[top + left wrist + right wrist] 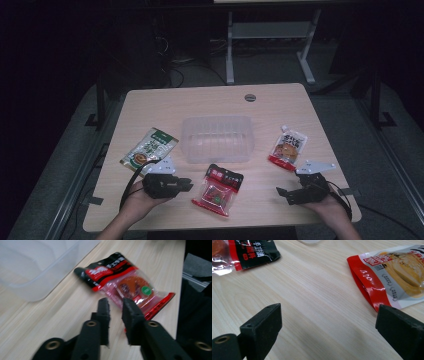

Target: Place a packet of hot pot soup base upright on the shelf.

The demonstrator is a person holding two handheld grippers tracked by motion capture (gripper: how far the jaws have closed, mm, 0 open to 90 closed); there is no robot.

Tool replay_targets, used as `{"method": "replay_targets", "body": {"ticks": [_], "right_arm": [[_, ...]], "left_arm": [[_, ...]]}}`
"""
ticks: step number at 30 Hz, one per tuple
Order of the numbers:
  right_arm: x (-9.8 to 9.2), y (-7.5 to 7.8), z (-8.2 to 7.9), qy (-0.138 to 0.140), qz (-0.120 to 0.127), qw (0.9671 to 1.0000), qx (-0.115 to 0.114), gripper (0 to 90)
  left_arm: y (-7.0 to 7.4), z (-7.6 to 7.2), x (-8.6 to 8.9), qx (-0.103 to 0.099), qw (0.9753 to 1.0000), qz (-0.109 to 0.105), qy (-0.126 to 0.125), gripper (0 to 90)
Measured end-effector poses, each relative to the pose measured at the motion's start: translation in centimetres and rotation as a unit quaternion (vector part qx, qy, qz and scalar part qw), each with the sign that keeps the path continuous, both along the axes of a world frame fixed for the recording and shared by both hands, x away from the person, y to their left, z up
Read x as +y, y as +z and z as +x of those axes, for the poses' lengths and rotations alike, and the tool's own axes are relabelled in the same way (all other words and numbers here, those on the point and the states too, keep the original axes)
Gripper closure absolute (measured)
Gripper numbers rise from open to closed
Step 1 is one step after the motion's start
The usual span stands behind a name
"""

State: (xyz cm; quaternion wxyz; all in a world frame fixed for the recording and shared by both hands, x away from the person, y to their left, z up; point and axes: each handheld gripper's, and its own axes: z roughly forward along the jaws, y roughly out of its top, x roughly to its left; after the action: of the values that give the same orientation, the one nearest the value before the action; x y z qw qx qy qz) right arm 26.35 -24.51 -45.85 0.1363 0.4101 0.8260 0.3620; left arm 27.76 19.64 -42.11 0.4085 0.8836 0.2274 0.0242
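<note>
At the worktop's (280,100) six o'clock edge, the left gripper (186,186), fingers nearly clenched, is facing the red snack packet (218,190); the right gripper (283,194) is resting released.

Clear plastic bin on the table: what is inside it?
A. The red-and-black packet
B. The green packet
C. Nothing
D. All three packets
C: the clear plastic bin holds nothing, while the green packet, red-and-black packet and orange packet all lie on the table around it.

Wood table (280,102) w/ clear tub (216,139), green (150,150), red (218,189) & white-red pouches (288,147).
</note>
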Motion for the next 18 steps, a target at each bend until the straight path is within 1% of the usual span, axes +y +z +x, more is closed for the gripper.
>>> {"method": "replay_targets", "body": {"ticks": [2,4,6,8,10,11,12,16,18], "right_arm": [[0.1,0.0,0.0,0.001,-0.001,1.0,0.001,6.6],[0.2,0.0,0.0,0.005,-0.001,1.0,0.002,6.7],[0.2,0.0,0.1,0.007,-0.001,1.0,0.0,7.0],[0.2,0.0,0.1,0.009,-0.001,1.0,0.002,13.8],[0.2,0.0,0.2,0.013,-0.002,0.9998,0.016,13.1],[0.2,0.0,0.2,0.014,-0.004,0.9997,0.017,13.1],[0.3,0.0,0.1,0.016,-0.004,0.9998,0.013,13.1],[0.3,0.0,0.1,0.017,-0.004,0.9998,0.009,13.0],[0.3,0.0,0.1,0.016,-0.004,0.9998,0.007,13.0]], "left_arm": [[0.0,0.0,-0.5,0.004,1.0,0.002,-0.007,84.6],[0.1,-0.1,-1.1,0.011,0.9998,-0.004,-0.017,89.4],[0.1,-0.1,-1.7,0.016,0.9995,-0.008,-0.026,89.5],[0.0,-0.2,-2.3,0.021,0.9992,-0.012,-0.033,89.6],[0.0,-0.4,-3.1,0.019,0.9989,-0.009,-0.043,89.6],[-0.1,-0.5,-3.4,0.02,0.9986,-0.009,-0.048,89.6],[-0.1,-0.5,-3.7,0.021,0.9984,-0.009,-0.052,89.6],[-0.3,-0.7,-5.2,0.026,0.9976,-0.012,-0.064,89.6],[-0.5,-0.8,-6.0,0.025,0.9971,-0.012,-0.07,89.6]]}}
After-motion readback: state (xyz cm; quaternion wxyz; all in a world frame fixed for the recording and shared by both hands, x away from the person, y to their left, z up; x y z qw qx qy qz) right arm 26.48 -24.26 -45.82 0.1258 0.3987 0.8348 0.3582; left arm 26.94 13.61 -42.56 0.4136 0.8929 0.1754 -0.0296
